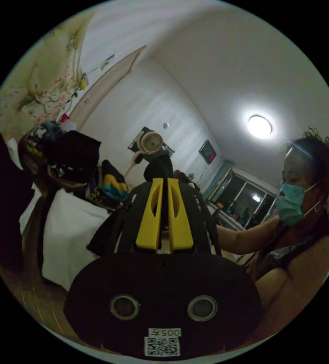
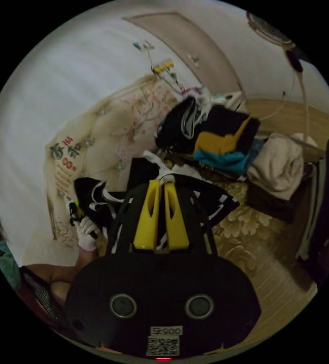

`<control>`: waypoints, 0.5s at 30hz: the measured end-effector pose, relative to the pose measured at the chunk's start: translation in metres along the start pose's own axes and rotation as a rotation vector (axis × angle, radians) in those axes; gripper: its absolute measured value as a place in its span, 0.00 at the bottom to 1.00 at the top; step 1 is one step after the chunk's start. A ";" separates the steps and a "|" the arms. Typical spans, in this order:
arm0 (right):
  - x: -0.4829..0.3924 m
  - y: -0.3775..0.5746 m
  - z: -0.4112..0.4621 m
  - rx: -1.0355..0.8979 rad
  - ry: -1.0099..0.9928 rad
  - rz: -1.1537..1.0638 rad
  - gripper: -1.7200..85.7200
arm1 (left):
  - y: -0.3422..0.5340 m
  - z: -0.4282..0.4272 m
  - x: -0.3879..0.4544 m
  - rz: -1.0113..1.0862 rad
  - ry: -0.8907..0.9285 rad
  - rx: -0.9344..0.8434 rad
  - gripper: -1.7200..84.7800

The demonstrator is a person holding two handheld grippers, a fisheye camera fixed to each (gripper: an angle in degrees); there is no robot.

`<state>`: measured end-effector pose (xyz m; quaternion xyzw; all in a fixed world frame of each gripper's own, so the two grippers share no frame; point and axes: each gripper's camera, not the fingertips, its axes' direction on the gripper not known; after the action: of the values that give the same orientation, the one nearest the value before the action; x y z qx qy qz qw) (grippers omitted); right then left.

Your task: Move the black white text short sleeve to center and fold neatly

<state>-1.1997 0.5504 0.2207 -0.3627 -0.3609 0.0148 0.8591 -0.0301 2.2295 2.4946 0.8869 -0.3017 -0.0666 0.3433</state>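
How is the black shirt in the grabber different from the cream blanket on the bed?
The black shirt has white markings; the cream blanket is plain. The shirt is pinched in the right hand-held gripper and lifted; the blanket lies bunched on the bed, untouched. Both are soft, crumpled cloth.

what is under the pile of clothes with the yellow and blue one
The clothes pile rests on a floral bedspread, beside a beige bundle. A black and white shirt lies in front. What sits directly beneath the pile is covered.
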 end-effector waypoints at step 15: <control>-0.165 0.262 -0.269 0.283 0.167 0.167 0.01 | -0.091 0.024 0.232 0.225 0.064 -0.448 0.03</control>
<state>-1.0897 0.5308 -0.1740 -0.2666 -0.2514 0.1067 0.9243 0.1944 2.1343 2.4382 0.7513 -0.3649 -0.0650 0.5460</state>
